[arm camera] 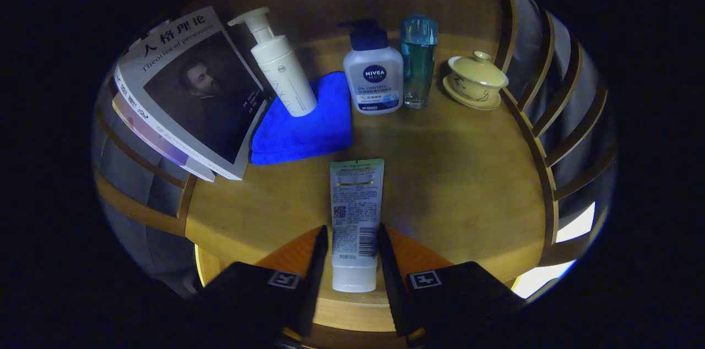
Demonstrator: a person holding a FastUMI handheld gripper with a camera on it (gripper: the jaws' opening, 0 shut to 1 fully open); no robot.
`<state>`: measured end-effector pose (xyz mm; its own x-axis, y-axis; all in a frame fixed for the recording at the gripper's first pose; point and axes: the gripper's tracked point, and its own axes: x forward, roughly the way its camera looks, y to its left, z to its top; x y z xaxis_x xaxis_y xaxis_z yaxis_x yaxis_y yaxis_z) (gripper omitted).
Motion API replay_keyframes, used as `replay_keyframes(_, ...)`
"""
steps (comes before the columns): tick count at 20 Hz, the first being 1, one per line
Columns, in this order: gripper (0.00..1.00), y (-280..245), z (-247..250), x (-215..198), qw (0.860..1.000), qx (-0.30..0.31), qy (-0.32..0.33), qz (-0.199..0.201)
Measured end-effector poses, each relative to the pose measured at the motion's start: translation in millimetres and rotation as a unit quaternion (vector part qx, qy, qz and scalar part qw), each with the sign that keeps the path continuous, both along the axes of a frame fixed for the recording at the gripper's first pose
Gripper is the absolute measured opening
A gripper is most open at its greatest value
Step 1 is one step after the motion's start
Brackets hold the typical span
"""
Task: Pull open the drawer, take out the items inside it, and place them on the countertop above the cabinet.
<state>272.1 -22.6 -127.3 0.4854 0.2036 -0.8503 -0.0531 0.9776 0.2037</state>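
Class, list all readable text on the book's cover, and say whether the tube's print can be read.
"人格理论": book cover.
"Theories of personality": same cover.
Tube, lying between the fingers: print too small to read.

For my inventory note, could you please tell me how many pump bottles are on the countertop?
2. The white pump bottle stands on the blue cloth beside the books; the dark-capped pump bottle stands just right of it, before the clear blue bottle.

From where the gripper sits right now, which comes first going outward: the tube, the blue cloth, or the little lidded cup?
1. Tube: between the gripper fingers, lying on the countertop.
2. Blue cloth: beyond the tube, beside the books.
3. Lidded cup: farthest, by the clear bottle.
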Motion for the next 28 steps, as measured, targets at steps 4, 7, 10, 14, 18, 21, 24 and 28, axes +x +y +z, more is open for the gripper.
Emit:
replay_keyframes(4,0.98,-1,42,-10,0.996,-0.013,-0.083,0.003)
replay_keyframes(7,0.98,1,76,-30,0.986,-0.019,-0.163,0.01)
replay_keyframes(10,0.98,6,95,-63,0.97,-0.025,-0.242,0.025)
replay_keyframes(14,0.98,10,105,-115,0.938,-0.019,-0.345,0.019)
replay_keyframes(18,0.98,-1,113,-159,0.905,-0.022,-0.425,-0.012)
replay_keyframes(21,0.98,-5,109,-194,0.891,-0.022,-0.453,-0.032)
replay_keyframes(24,0.98,-7,103,-227,0.877,-0.035,-0.478,-0.042)
replay_keyframes(28,0.98,-2,83,-274,0.87,-0.045,-0.485,-0.069)
